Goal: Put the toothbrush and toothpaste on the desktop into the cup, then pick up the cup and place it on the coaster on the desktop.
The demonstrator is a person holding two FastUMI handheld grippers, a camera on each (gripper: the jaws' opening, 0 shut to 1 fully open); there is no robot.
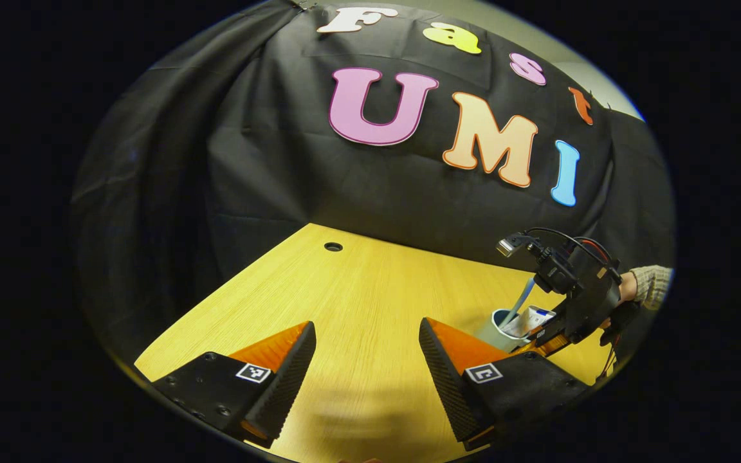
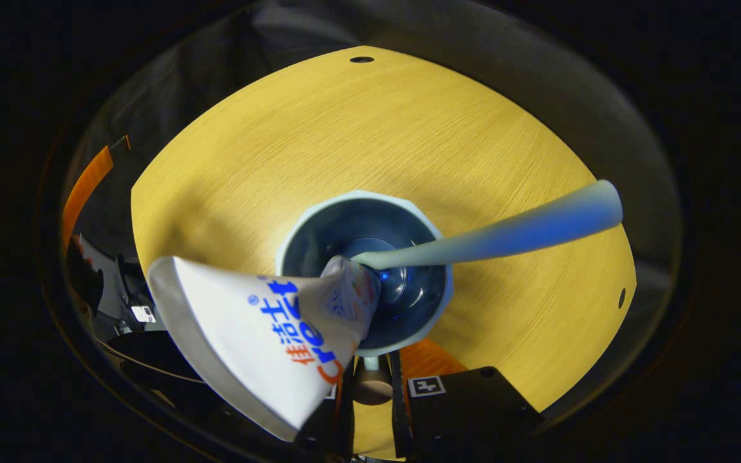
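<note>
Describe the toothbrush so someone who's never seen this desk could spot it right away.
Start at the wooden desktop and find the pale cup standing on it. Two things stick out of the cup: the toothbrush is the slim, pale blue handle leaning over the rim, unlike the wide, flat white toothpaste tube with printed lettering beside it.

Pale blue toothbrush and white, blue-lettered toothpaste in a pale cup on yellow woodgrain desktop.

- The yellow wooden tabletop is bright, and light comes from above.
- A soft shadow lies near the bottom.
- Edges bend round and look dark.
</note>
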